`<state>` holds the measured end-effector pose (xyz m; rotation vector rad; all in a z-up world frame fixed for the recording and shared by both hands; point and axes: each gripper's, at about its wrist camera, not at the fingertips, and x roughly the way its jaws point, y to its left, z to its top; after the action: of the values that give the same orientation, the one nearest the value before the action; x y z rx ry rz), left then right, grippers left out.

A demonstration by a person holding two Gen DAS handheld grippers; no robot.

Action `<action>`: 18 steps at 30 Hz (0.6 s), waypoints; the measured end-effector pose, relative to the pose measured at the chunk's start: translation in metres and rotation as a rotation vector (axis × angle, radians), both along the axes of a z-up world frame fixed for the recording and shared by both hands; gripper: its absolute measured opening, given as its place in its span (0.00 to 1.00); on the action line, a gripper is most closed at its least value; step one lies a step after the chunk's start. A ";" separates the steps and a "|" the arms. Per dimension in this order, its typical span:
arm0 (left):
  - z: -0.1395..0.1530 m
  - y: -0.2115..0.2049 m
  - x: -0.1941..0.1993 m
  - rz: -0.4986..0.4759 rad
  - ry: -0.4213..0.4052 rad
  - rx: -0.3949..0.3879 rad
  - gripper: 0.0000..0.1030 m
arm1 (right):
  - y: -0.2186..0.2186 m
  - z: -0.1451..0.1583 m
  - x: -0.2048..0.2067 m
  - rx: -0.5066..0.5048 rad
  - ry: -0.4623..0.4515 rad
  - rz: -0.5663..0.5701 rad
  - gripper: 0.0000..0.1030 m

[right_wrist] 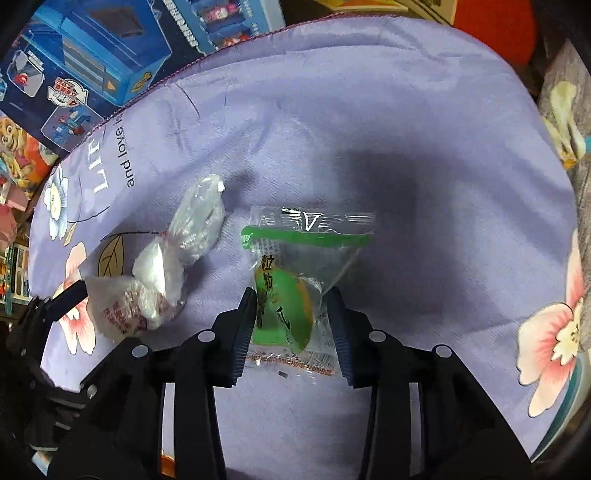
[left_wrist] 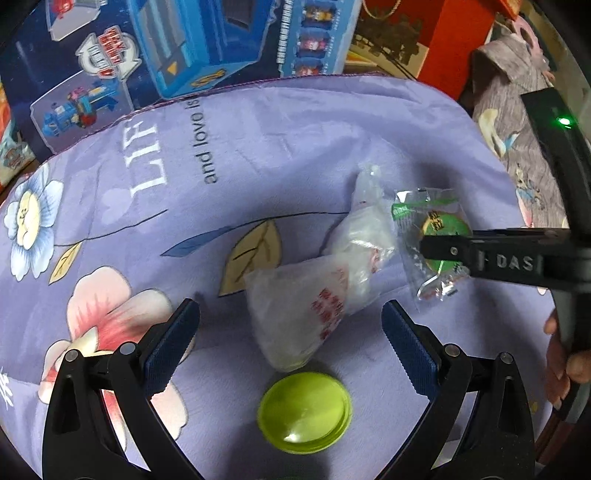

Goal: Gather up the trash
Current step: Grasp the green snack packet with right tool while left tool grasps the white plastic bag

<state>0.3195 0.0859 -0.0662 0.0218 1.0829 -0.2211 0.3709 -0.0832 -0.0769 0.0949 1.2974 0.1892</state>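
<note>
A clear and green snack wrapper (right_wrist: pixel 295 288) lies on the purple flowered cloth (right_wrist: pixel 406 147). My right gripper (right_wrist: pixel 291 306) has its jaws on both sides of the wrapper's green part, touching it. The wrapper also shows in the left wrist view (left_wrist: pixel 428 229), partly behind the right gripper's finger (left_wrist: pixel 480 254). A crumpled white plastic bag with red print (left_wrist: pixel 314 295) lies ahead of my open left gripper (left_wrist: pixel 290 314); it shows at the left of the right wrist view (right_wrist: pixel 155 288). A lime green round lid (left_wrist: pixel 304 411) lies between the left gripper's arms.
Blue toy boxes (left_wrist: pixel 155 48) stand beyond the cloth's far edge. A red box (left_wrist: pixel 454 33) and a grey patterned cloth (left_wrist: pixel 517 122) are at the far right. A person's fingers (left_wrist: pixel 561 365) show at the right edge.
</note>
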 end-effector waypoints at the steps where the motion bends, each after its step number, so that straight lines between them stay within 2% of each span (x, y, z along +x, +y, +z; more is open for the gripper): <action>1: -0.001 -0.003 0.001 -0.006 0.000 0.004 0.96 | -0.003 0.002 -0.002 -0.002 -0.005 -0.004 0.37; 11: -0.015 -0.044 0.019 -0.079 0.002 0.091 0.96 | -0.049 0.006 -0.023 0.007 -0.008 -0.048 0.37; 12: -0.017 -0.046 0.021 -0.080 -0.001 0.097 0.93 | -0.054 0.005 -0.025 0.001 -0.005 -0.058 0.38; 14: -0.020 -0.048 0.023 -0.074 0.008 0.107 0.53 | -0.064 0.004 -0.028 0.003 0.000 -0.079 0.38; 15: -0.022 -0.049 0.022 -0.066 0.020 0.102 0.51 | -0.068 0.004 -0.030 0.009 0.001 -0.089 0.38; 16: -0.021 -0.050 0.020 -0.063 0.016 0.107 0.38 | -0.073 0.004 -0.033 0.014 0.001 -0.094 0.38; 18: -0.018 -0.056 0.013 -0.074 0.024 0.102 0.34 | -0.079 0.006 -0.040 0.030 -0.006 -0.096 0.38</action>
<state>0.3328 0.0303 -0.0844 0.1512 1.1177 -0.2326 0.3306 -0.1624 -0.0711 0.1818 1.2809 0.1264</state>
